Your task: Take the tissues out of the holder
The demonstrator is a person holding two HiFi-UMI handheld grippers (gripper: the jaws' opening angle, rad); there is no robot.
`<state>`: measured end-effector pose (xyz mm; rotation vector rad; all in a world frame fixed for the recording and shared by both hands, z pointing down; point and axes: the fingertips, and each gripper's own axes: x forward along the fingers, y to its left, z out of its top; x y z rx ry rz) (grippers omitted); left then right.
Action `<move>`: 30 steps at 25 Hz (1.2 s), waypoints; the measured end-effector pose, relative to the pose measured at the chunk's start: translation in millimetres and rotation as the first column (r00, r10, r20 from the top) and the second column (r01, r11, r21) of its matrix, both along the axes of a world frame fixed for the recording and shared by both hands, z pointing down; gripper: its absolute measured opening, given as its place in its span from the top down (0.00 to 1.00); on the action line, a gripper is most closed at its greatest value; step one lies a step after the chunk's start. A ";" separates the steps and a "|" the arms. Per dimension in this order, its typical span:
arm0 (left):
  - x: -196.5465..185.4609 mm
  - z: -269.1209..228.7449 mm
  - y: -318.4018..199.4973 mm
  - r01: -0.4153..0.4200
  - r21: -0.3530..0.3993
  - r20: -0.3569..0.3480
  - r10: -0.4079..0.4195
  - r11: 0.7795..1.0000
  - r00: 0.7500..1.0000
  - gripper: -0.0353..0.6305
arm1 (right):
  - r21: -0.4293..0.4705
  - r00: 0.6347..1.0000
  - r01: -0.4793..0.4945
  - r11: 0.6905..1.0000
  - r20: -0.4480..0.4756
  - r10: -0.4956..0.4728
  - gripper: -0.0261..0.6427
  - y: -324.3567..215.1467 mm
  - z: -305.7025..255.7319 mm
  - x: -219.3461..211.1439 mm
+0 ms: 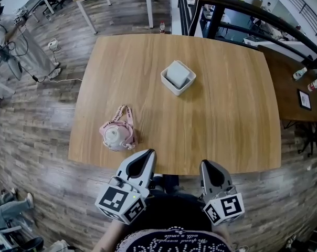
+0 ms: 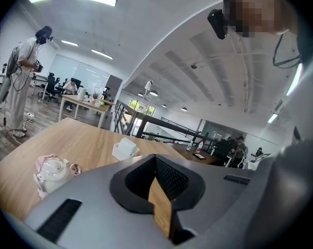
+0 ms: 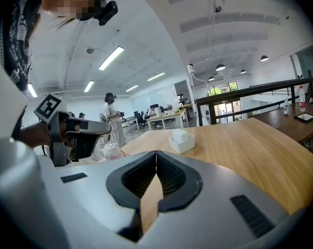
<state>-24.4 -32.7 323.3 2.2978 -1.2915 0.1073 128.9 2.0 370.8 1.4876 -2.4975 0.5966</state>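
Observation:
A white square holder (image 1: 171, 83) with a folded stack of tissues (image 1: 178, 75) stands on the wooden table (image 1: 226, 114), a little beyond its middle. Both grippers hover at the table's near edge, well short of the holder. My left gripper (image 1: 149, 152) is shut and empty, and my right gripper (image 1: 205, 163) is shut and empty too. In the left gripper view the jaws (image 2: 155, 158) meet at their tips, with the holder (image 2: 124, 150) far ahead. In the right gripper view the closed tips (image 3: 156, 153) point toward the holder (image 3: 181, 143), up and slightly right of them.
A white teapot on a pink cloth (image 1: 116, 135) sits near the table's front left, just ahead of the left gripper. A dark side table (image 1: 292, 88) with bottles and a black railing (image 1: 253, 9) lie to the right. A person in white (image 2: 19, 82) stands off to the left.

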 end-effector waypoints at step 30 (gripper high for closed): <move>40.5 15.7 1.7 -0.013 -0.040 0.009 0.014 0.999 1.000 0.94 | 0.071 1.000 0.005 0.997 0.016 -0.006 0.94 -26.6 -5.4 41.9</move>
